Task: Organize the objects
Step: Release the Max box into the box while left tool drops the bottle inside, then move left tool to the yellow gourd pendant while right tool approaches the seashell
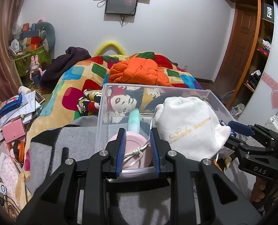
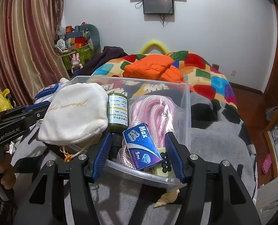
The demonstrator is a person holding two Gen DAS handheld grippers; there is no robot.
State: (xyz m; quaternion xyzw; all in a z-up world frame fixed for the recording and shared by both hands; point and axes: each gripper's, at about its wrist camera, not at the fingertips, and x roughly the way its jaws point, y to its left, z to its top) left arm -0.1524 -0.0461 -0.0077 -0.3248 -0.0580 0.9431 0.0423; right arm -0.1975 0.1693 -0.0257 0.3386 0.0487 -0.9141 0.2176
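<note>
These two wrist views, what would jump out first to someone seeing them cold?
Probably the clear plastic bin on the grey blanket, crammed with a fluffy white pouch, a green pump bottle, pink rope and a blue Max box. Behind it, the orange jacket glows on the patchwork quilt.

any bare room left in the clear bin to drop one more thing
Little. The clear bin is crowded: white pouch left, green pump bottle middle, pink rope and blue Max box right. The only bare floor is the far left corner behind the pink round case, beside the mint tube.
</note>
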